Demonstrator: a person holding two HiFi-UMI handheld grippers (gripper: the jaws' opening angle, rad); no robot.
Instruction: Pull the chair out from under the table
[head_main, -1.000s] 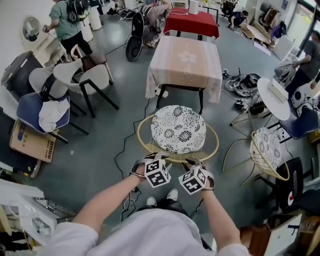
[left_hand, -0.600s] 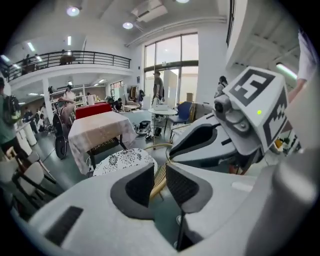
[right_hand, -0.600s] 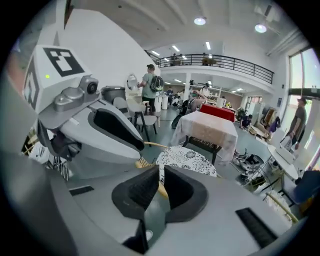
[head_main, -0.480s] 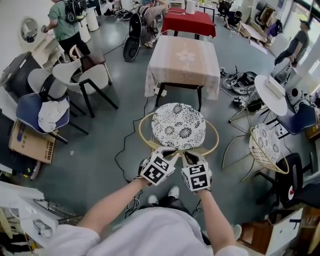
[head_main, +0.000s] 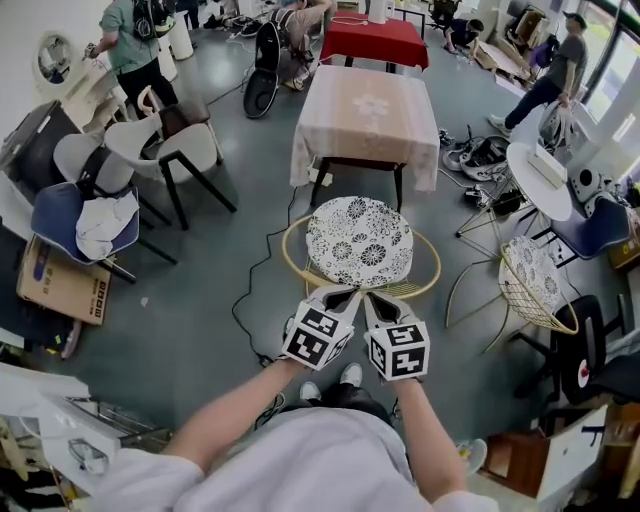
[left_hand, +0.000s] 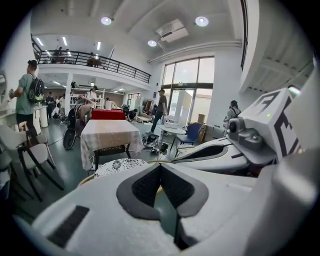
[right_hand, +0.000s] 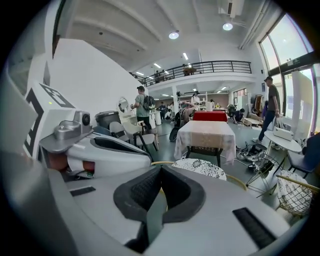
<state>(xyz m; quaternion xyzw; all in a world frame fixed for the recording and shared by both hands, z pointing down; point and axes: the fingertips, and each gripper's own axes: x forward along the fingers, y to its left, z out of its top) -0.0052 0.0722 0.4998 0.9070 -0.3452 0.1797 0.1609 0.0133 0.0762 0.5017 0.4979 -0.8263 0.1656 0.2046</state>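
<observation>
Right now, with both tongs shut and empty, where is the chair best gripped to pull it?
Probably the near arc of its thin hoop rim, coming from the person's side and from above. The hoop rings the cushion with a gap, so it looks slim enough to clamp. The far side faces the table.

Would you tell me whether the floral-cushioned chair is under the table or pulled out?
Out: the chair stands in front of the table, its whole round seat showing, none of it beneath.
</observation>
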